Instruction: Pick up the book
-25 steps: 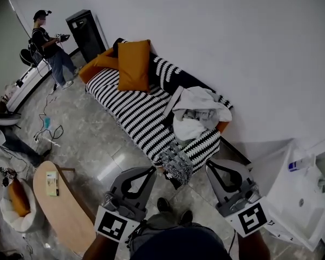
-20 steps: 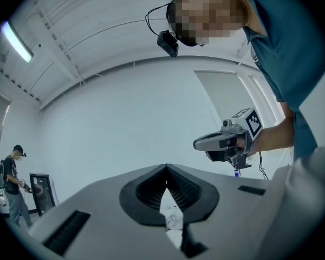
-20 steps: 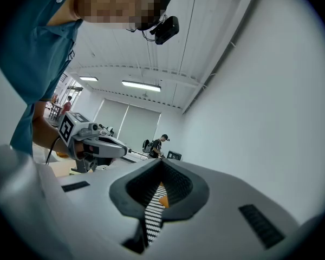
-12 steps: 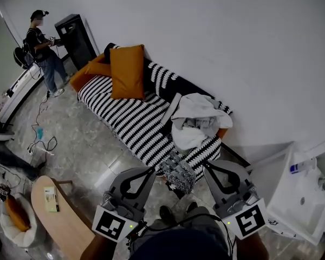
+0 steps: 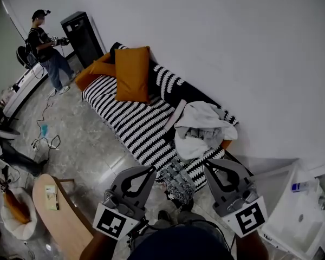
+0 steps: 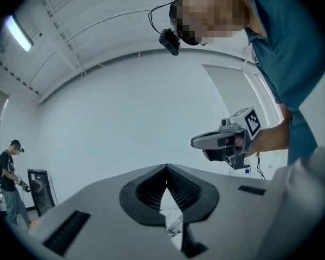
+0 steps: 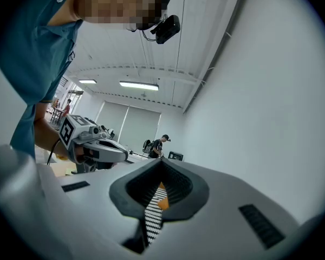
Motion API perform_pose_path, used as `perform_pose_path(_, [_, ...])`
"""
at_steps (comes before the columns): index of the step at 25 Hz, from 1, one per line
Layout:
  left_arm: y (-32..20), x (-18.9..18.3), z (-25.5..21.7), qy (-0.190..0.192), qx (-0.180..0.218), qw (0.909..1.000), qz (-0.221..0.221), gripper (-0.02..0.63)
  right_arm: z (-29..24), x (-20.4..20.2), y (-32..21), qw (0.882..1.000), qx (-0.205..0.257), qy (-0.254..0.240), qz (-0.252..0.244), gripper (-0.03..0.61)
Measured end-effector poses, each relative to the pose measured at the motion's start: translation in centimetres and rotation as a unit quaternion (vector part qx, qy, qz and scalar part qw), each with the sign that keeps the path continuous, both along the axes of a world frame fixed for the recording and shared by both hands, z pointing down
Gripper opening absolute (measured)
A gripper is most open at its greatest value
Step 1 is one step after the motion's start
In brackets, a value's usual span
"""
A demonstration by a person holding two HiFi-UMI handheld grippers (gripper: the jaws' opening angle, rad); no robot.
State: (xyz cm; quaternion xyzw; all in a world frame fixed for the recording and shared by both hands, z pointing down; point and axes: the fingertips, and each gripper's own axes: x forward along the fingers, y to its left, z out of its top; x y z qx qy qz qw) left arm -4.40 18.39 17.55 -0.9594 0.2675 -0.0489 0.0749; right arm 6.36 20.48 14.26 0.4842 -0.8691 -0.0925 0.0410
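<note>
A pale flat slab that may be the book leans on the black-and-white striped sofa, between its back and a heap of white clothes. A small yellow-green book-like item lies on the oval wooden table at lower left. My left gripper and right gripper are held level side by side before the sofa's near end, both shut and empty. The left gripper view shows its own jaws meeting at the tips. The right gripper's jaws meet the same way.
Orange cushions sit at the sofa's far end and a patterned throw hangs off its near end. A person stands by a black cabinet at the back left. Cables lie on the floor. A white unit stands at right.
Both grippers have travelled level together with me, still shut. The sofa's near end and the clothes heap now sit a little nearer and further right in the head view.
</note>
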Motion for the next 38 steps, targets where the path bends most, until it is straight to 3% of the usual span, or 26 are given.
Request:
perform_pose_path(7, [-2.6,3.2,-0.2,-0.004,0.011,0.9995,-0.029,0.005,0.9,2.6,-3.8,0.999,-0.001,-0.003,-0.039,0.012])
perform_pose_path(15, [-5.9,3.6,0.8,-0.019,-0.001,0.9991,-0.039,0.005,2.2,3.4,-7.2,0.999,-0.016,-0.012,-0.047,0.012])
perform_pose_path(24, [-13.3,3.7,1.1,-0.006,-0.004,0.9999,0.01,0.005,1.7,3.3,-13.3,1.0,-0.02,0.004,0.001,0.011])
perform_pose_path(29, [-18.3,3.5,1.9,0.021,-0.021,0.9988,0.038,0.005,1.9,2.4,-18.0,0.999,-0.026,0.021,0.023,0.012])
perform_pose_path(33, [-21.0,4.1,3.6,0.019,-0.037,0.9971,0.063,0.005,2.5,2.1,-21.1,0.999,-0.036,0.012,0.032,0.012])
perform_pose_path(38, [-23.9,5.5,4.8,0.021,-0.048,0.9971,0.055,0.005,4.6,3.4,-24.1,0.998,-0.065,-0.004,0.02,0.012])
